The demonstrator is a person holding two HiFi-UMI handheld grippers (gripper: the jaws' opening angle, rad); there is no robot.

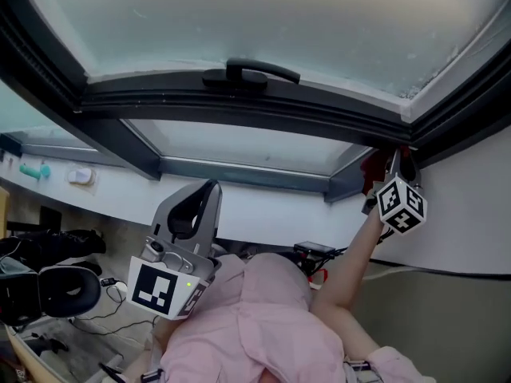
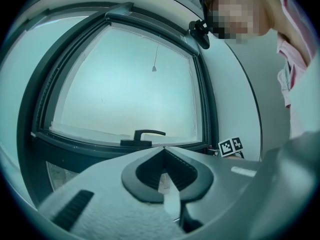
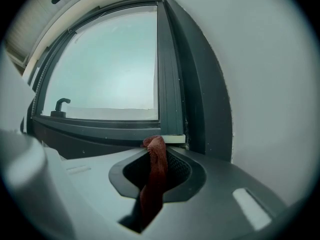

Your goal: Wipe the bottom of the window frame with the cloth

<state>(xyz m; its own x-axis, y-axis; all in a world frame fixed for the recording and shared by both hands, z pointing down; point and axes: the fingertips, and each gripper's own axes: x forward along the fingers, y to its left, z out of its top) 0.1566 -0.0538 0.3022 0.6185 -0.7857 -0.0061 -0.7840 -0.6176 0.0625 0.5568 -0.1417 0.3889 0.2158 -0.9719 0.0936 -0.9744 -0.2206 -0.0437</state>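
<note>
Cloth (image 3: 156,166) is red and bunched, and it is clamped between the closed jaws of the right gripper (image 3: 159,148). One end sticks out past the jaw tips and the rest hangs back through them.

Taking the handle (image 1: 249,73) as landmark, the cloth is far to its right, at the right-hand corner where the bottom rail of the frame (image 1: 239,106) joins the upright. In the right gripper view the cloth tip lies at this corner. I cannot tell if it already presses on the rail or is just beside it.

The rail has its long axis running left from the corner, past the handle and further. So, in my judgement, the wipe calls for a stroke along this axis toward the handle, with the cloth kept on the rail.

The left gripper (image 2: 163,151) has its jaws together with nothing between them. It is below the handle and well apart from the rail, close to the person's body, so the right one is clearly the nearer.

No brand, label or readable writing is visible. Only black-and-white square markers show, on each cube (image 1: 401,204).
</note>
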